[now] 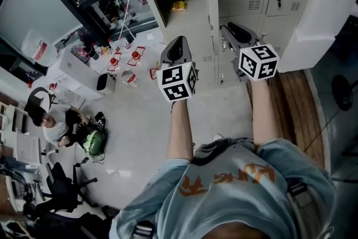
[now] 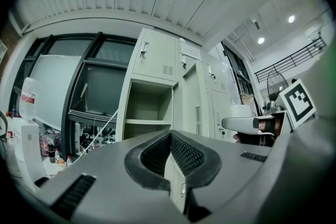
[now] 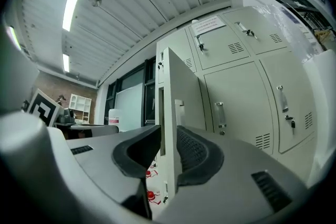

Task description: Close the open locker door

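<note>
**Right gripper** (image 3: 169,134): the jaws are spread, and the free edge of the door (image 3: 184,86) is framed between them. No pad is seen pressing on it. The gripper is held level with that edge, probably because a push far from the hinge takes least effort.

**Left gripper** (image 2: 170,134): the pads are pressed together on nothing. It is held beside the right gripper and aimed at the locker (image 2: 149,105); it is judged idle.

**Door:** it is swung out from the locker, roughly square to the row of shut doors beside it.

**Locker:** a shelf is exposed, with a small yellow item (image 1: 179,6) on it.

Closing is judged not yet done. The free edge must be swung across the opening.
</note>
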Tool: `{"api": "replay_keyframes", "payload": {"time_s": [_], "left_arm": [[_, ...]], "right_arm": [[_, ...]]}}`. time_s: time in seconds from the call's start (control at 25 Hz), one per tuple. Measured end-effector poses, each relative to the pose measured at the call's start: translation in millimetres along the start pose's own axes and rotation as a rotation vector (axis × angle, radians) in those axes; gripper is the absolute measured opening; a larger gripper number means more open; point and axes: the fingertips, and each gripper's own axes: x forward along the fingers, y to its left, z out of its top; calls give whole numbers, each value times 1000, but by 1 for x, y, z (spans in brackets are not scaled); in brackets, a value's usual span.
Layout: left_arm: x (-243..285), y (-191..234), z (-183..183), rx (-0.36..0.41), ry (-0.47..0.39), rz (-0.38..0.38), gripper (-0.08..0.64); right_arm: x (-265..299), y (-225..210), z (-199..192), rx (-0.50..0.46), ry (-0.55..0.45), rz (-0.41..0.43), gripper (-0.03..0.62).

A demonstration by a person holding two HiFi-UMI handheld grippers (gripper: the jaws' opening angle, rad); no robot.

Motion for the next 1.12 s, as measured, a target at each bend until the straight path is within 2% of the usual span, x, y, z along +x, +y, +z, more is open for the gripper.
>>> {"api": "replay_keyframes", "payload": {"time_s": [0.24,0.4,0.48,0.76,1.12], "left_arm": [[29,9,-9,-5,5,14,18],[45,19,-14,-3,14,32,17],[49,24,-16,-4,16,43,18],[60,39,-26,-5,32,81,18],[59,69,-33,-1,43,169,17]], "right_arm": [[28,-6,1,12,7,107,92],[43,-14,3,13,-4,138,95],[48,-14,2,19,-8,163,117],[65,4,-1,17,-27,288,129],[98,29,-4,5,-37,401,129]]}}
